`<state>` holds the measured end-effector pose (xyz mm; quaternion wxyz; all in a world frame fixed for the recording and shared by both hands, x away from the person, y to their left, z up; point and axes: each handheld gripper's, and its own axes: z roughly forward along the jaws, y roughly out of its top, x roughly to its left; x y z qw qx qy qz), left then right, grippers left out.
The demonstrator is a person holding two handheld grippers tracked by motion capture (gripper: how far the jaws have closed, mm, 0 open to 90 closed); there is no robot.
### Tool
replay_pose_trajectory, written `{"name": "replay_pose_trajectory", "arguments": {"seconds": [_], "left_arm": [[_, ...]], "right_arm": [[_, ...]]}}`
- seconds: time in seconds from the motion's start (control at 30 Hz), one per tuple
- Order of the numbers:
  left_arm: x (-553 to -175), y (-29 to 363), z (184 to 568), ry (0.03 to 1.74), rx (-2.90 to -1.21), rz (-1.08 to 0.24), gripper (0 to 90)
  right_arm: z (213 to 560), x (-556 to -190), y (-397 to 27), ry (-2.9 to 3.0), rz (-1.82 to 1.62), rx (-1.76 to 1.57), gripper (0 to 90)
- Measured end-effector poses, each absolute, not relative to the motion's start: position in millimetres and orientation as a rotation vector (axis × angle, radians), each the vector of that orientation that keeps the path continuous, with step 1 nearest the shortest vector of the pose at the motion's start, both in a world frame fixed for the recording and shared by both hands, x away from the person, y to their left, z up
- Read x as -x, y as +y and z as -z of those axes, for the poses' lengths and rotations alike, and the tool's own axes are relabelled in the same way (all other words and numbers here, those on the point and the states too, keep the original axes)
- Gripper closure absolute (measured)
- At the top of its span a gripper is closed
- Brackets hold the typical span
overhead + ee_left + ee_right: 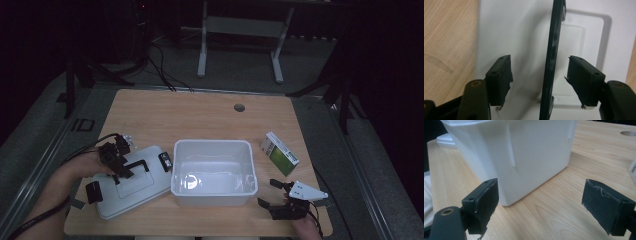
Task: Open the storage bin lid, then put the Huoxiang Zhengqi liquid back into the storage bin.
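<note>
The left claw [539,75] hangs over the white lid [131,184], its jaws apart, with the lid's black handle [552,60] standing between them and touching neither pad. The handle sits nearer the right-hand pad than the left. If the jaws close from here, the near pad will likely meet the handle first and push it sideways, so the lid could skid on the table [200,112] or swing into the white tub [214,171] just beside it. A grip taken this far off centre along the thin bar might also let the lid tilt and slip out once lifted.

The right claw [539,205] rests low near the table edge, jaws wide apart with nothing between them, and the tub's corner stands just ahead of it. A forward nudge would shove the tub toward the lid. The green and white box [279,153] lies beyond that claw, near enough for a careless sweep to knock it.
</note>
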<state>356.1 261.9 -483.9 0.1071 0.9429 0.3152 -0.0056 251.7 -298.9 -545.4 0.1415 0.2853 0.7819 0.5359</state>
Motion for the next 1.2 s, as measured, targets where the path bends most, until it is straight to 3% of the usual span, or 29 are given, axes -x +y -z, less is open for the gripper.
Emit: {"name": "replay_pose_trajectory", "arguments": {"seconds": [0.03, 0.13, 0.67, 1.2], "left_arm": [[-356, 262, 484, 0.932, -2.783, 0.008, 24.3], [-356, 261, 484, 0.917, -2.8, 0.018, 16.6], [-353, 263, 478, 0.913, -2.784, -0.064, 15.0], [-352, 265, 479, 0.912, -2.797, -0.066, 15.0]], "right_arm": [[544, -252, -300, 2.25, -1.55, -0.836, 13.6], [542, -251, -306, 2.228, -1.563, -0.868, 13.6], [512, -247, -323, 2.157, -1.448, -0.967, 12.9], [477, -280, -346, 2.093, -1.318, -1.041, 14.7]]}}
